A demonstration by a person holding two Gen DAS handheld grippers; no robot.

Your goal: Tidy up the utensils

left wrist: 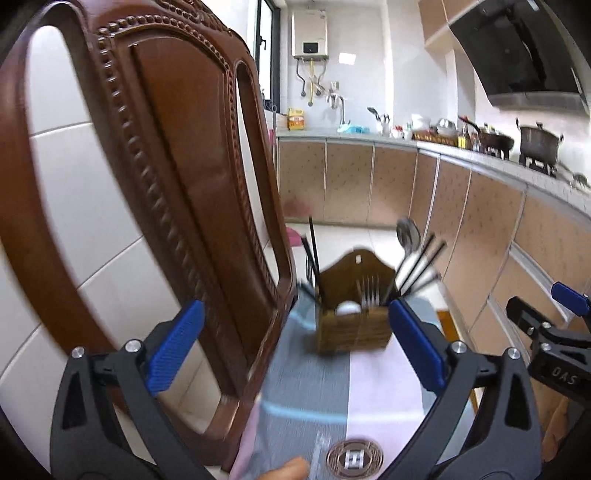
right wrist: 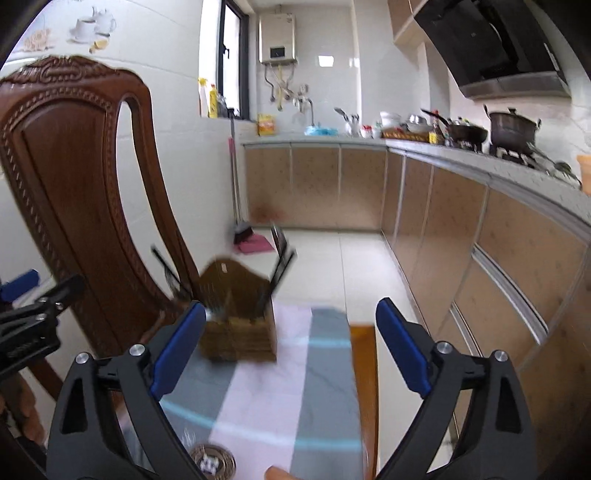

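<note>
Left gripper [left wrist: 295, 347] jaws wide, holding nothing, right gripper [right wrist: 291, 350] likewise wide and bare, wooden utensil holder [left wrist: 352, 328] with chopsticks [left wrist: 421, 264], forks [left wrist: 369, 291] and spoon [left wrist: 408, 236] upright on striped cloth [left wrist: 332, 398], beside carved chair [left wrist: 177, 155].

A big brown chair [left wrist: 177, 177] stands beside a striped cloth [right wrist: 295, 387], and far back a dark pot [right wrist: 513, 131] sits near a white water heater [left wrist: 309, 35].

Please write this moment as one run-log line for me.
left gripper: open, empty | right gripper: open, empty | wooden utensil holder: upright on striped mat, holding chopsticks, forks, spoon | view: motion-blurred
</note>
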